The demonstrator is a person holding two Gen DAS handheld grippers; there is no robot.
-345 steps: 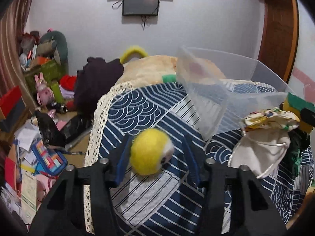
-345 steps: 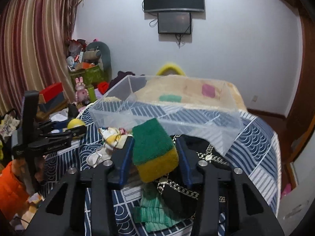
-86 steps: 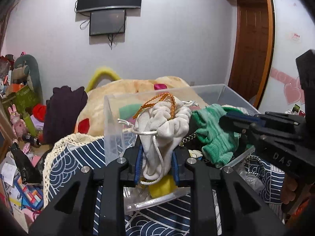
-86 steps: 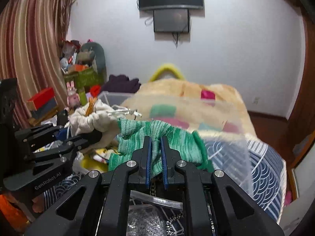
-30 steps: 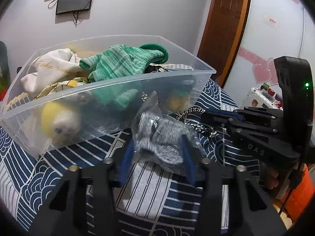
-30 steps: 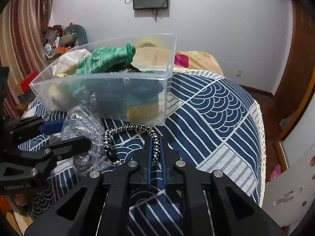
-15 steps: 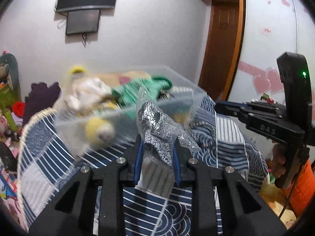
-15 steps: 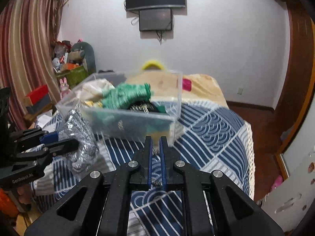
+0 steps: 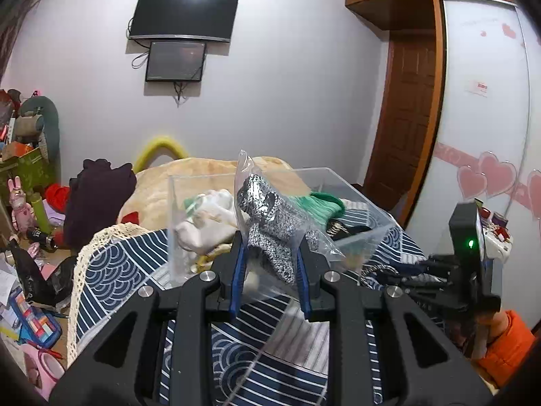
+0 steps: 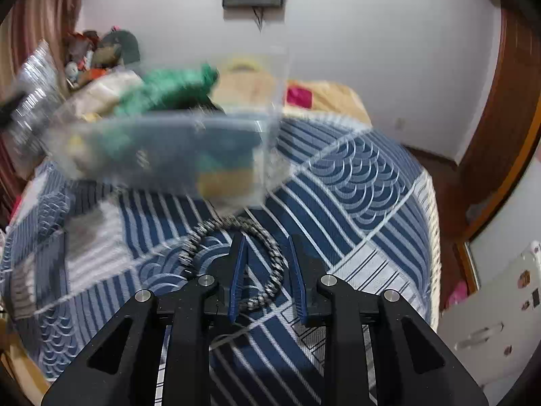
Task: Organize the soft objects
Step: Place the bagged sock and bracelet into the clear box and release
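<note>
My left gripper (image 9: 270,264) is shut on a clear plastic bag of grey speckled knit fabric (image 9: 270,216) and holds it up in front of the clear plastic bin (image 9: 358,199). The bin holds a white drawstring pouch (image 9: 206,213) and a green knit cloth (image 9: 321,204). In the blurred right wrist view, my right gripper (image 10: 267,270) is open low over the bedspread, its fingers on either side of a black-and-white braided cord loop (image 10: 236,237). The bin (image 10: 169,149) lies just beyond the cord, with the green cloth (image 10: 169,91) on top.
The bin sits on a blue-and-white patterned bedspread (image 10: 355,186) with a lace edge (image 9: 84,270). A beige blanket (image 9: 203,172) and dark clothes (image 9: 94,193) lie behind. Cluttered floor is at the left (image 9: 27,297). The right gripper body (image 9: 466,270) stands at the right.
My left gripper has raised the bagged fabric closer to the bin. My right gripper has opened and dropped down around the braided cord.
</note>
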